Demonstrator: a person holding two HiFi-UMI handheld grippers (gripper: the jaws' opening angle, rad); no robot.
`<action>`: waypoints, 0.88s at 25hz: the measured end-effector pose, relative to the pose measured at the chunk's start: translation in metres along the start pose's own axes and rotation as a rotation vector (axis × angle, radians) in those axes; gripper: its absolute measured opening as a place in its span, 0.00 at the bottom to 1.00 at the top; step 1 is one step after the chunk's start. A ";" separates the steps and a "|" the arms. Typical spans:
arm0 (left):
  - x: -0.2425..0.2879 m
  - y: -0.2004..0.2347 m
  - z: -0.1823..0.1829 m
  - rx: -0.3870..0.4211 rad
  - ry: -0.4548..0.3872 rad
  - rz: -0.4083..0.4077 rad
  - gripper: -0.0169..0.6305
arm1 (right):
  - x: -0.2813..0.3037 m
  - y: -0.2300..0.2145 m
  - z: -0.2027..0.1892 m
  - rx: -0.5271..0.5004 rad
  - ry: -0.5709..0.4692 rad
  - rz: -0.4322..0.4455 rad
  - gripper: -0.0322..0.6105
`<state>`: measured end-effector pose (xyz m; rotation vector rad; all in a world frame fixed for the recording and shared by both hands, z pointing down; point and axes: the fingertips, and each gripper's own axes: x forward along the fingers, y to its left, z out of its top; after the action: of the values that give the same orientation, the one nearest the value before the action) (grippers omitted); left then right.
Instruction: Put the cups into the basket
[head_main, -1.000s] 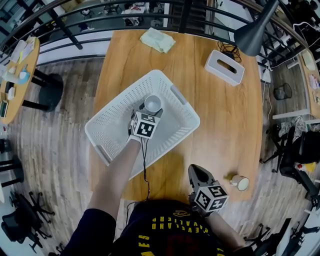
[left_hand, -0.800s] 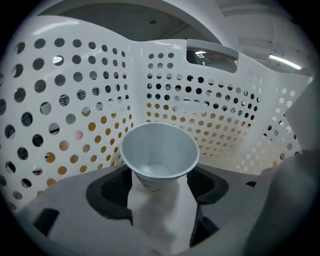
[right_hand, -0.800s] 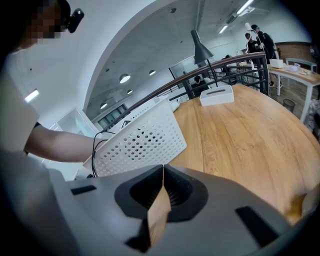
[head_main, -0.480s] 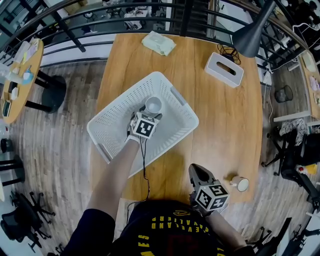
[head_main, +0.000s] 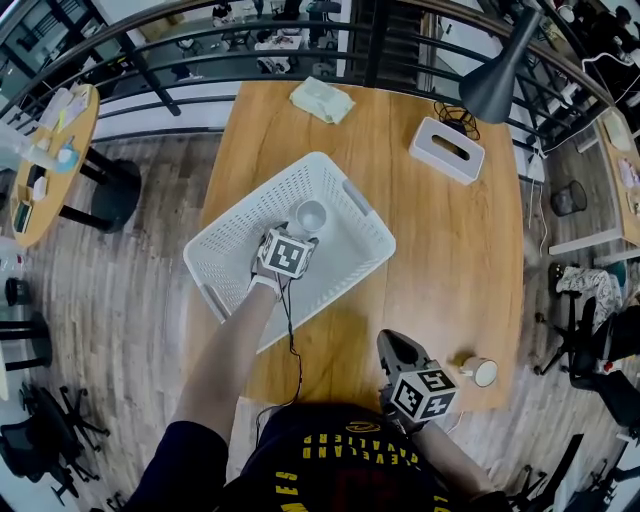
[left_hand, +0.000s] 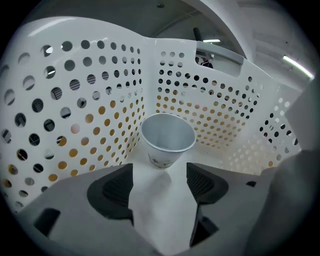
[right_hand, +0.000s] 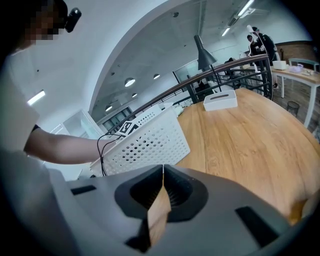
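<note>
A white perforated basket (head_main: 240, 215) sits on the wooden table (head_main: 450, 260). One paper cup (head_main: 311, 214) stands upright inside it, near a corner. My left gripper (head_main: 298, 234) reaches into the basket just short of that cup. In the left gripper view its jaws stand open (left_hand: 160, 170) with the cup (left_hand: 167, 140) beyond the tips, untouched, and the basket wall (left_hand: 75, 100) around it. A second cup (head_main: 480, 371) lies on its side at the table's near right. My right gripper (head_main: 393, 342) hovers left of it, shut and empty (right_hand: 163, 170).
A white tissue box (head_main: 447, 150) and a dark cable (head_main: 455, 112) lie at the table's far right, under a grey lamp shade (head_main: 497, 75). A pale cloth (head_main: 321, 100) rests at the far edge. A railing runs behind the table; a round side table (head_main: 45, 150) stands to the left.
My left gripper has shifted and turned a little inside the basket; the cup stays standing there. The right gripper has not moved.
</note>
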<state>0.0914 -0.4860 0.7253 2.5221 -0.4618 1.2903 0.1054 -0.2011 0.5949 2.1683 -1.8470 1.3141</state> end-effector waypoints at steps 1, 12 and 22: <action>-0.003 0.002 -0.001 -0.004 0.006 0.007 0.55 | -0.001 0.001 0.001 -0.002 -0.003 0.002 0.08; -0.042 0.008 0.010 -0.005 -0.072 0.036 0.55 | -0.006 0.010 0.002 -0.009 -0.033 0.028 0.08; -0.098 0.005 0.035 -0.062 -0.263 0.064 0.17 | -0.018 0.014 0.001 -0.022 -0.058 0.042 0.08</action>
<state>0.0609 -0.4887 0.6258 2.6538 -0.6326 0.9508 0.0959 -0.1911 0.5766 2.1919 -1.9284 1.2449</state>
